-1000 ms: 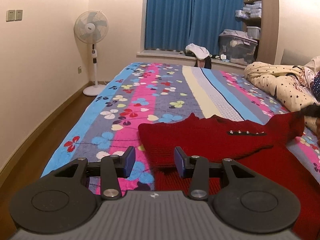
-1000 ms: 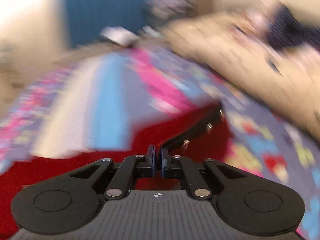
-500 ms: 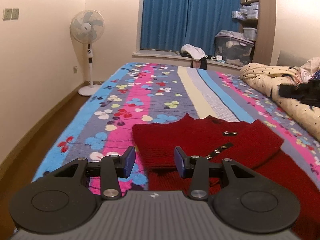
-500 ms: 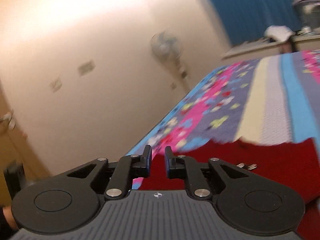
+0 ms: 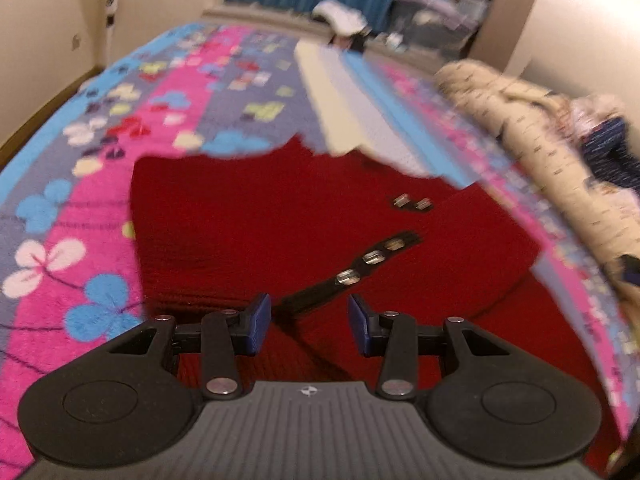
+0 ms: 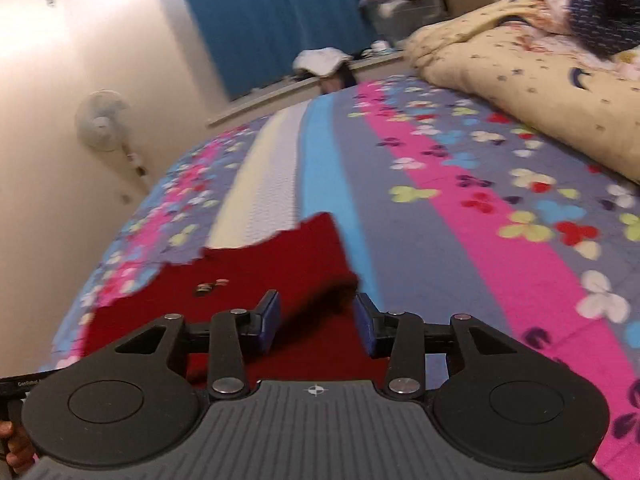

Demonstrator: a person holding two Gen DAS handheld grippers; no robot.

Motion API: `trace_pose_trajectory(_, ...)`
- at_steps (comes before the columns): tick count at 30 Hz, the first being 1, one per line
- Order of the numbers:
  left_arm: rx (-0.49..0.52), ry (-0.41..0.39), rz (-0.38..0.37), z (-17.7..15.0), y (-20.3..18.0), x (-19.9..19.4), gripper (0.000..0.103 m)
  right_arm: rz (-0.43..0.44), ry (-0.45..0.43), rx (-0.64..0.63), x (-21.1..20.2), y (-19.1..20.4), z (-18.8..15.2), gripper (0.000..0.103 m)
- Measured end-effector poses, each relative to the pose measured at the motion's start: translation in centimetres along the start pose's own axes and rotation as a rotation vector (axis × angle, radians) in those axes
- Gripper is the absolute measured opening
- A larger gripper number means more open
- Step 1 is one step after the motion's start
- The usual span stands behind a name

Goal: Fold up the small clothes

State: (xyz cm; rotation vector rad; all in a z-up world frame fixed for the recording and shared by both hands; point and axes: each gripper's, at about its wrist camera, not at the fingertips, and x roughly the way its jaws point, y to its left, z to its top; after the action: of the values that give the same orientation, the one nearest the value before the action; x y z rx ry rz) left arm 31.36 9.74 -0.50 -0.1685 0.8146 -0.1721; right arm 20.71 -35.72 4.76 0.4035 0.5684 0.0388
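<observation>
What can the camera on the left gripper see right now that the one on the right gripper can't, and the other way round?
Only the left wrist view shows the dark button strip crossing the red sweater, below the open left gripper.

Only the right wrist view shows the sweater's folded sleeve edge between the open right gripper's jaws, which have just been opening.

Both show the floral bedspread, blue curtain, standing fan and cream duvet.

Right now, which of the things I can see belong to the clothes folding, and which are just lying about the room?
Part of the job:
- red knitted garment, partly folded on the bed
- left gripper, open
- right gripper, its jaws just opened, open

Just lying about:
- floral bedspread
- cream quilt
- standing fan
- blue curtain
</observation>
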Motion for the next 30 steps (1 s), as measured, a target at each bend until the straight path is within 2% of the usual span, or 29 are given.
trace_pose_trajectory(3, 0.000, 0.043, 0.028, -0.4, -0.1, 2.3, 0.047, -0.076, 0.004, -0.056, 0.4, -1.0, -0.6, 0.043)
trace_pose_trajectory(4, 0.002, 0.049, 0.013, -0.5, -0.1, 2.4, 0.041, -0.097, 0.011, -0.061, 0.6, -1.4, -0.8, 0.043)
trace_pose_trajectory(5, 0.011, 0.064, -0.026, -0.5, -0.4, 2.5, 0.029, -0.104, 0.017, -0.053, 1.1, -1.5, -0.7, 0.043)
trace_pose_trajectory(6, 0.048, 0.073, -0.026, -0.5, -0.8, 2.3, 0.010, -0.103, 0.024, -0.037, 1.3, -2.1, -0.7, 0.043)
trace_pose_trajectory(7, 0.093, 0.058, -0.002, -0.3, -1.1, 1.9, 0.005, -0.104, 0.031, -0.021, 1.7, -2.6, -0.7, 0.043)
trace_pose_trajectory(8, 0.095, 0.009, 0.021, 0.3, -0.8, 0.9, 0.005, -0.110, 0.036, -0.014, 2.0, -2.9, -0.6, 0.044)
trace_pose_trajectory(10, -0.027, -0.139, 0.007, 2.2, 1.1, -1.8, 0.004, -0.122, 0.043, -0.016, 2.8, -3.1, -0.3, 0.044)
trace_pose_trajectory(11, -0.063, -0.216, 0.024, 2.9, 2.0, -3.0, 0.004, -0.122, 0.044, -0.021, 2.5, -3.1, -0.3, 0.044)
trace_pose_trajectory(12, -0.082, -0.285, 0.064, 3.5, 2.7, -3.9, 0.004, -0.117, 0.046, -0.025, 2.7, -2.8, -0.3, 0.044)
trace_pose_trajectory(13, -0.107, -0.318, 0.106, 3.9, 3.7, -4.2, 0.004, -0.110, 0.048, -0.030, 3.2, -2.5, -0.3, 0.043)
trace_pose_trajectory(14, -0.139, -0.306, 0.119, 4.1, 4.7, -3.8, 0.004, -0.101, 0.050, -0.038, 3.6, -2.1, -0.3, 0.043)
trace_pose_trajectory(16, -0.208, -0.181, 0.101, 4.2, 6.8, -1.7, 0.005, -0.080, 0.055, -0.064, 4.4, -1.1, -0.4, 0.043)
trace_pose_trajectory(17, -0.240, -0.145, 0.123, 4.1, 7.6, -1.0, 0.005, -0.072, 0.058, -0.078, 4.7, -0.5, -0.4, 0.043)
trace_pose_trajectory(18, -0.263, -0.145, 0.146, 4.0, 8.1, -1.0, 0.008, -0.066, 0.065, -0.095, 5.4, 0.1, -0.4, 0.043)
trace_pose_trajectory(19, -0.286, -0.157, 0.154, 4.1, 8.6, -1.1, 0.015, -0.062, 0.072, -0.111, 6.1, 0.6, -0.4, 0.043)
trace_pose_trajectory(21, -0.332, -0.173, 0.140, 4.0, 9.3, -1.4, 0.026, -0.058, 0.080, -0.149, 7.3, 1.6, -0.3, 0.043)
trace_pose_trajectory(23, -0.347, -0.152, 0.127, 3.9, 9.6, -1.1, 0.029, -0.048, 0.082, -0.206, 8.7, 2.7, -0.3, 0.045)
trace_pose_trajectory(24, -0.348, -0.131, 0.119, 4.1, 9.6, -0.8, 0.034, -0.045, 0.090, -0.237, 9.6, 3.2, -0.3, 0.048)
trace_pose_trajectory(26, -0.368, -0.085, 0.105, 4.0, 9.9, -0.1, 0.048, -0.056, 0.113, -0.279, 11.4, 4.0, -0.5, 0.052)
trace_pose_trajectory(28, -0.411, -0.054, 0.106, 3.8, 10.7, 0.6, 0.075, -0.058, 0.131, -0.293, 13.2, 4.3, -0.7, 0.053)
trace_pose_trajectory(30, -0.451, -0.025, 0.103, 3.4, 11.5, 1.3, 0.082, -0.064, 0.162, -0.319, 15.1, 4.5, -0.9, 0.053)
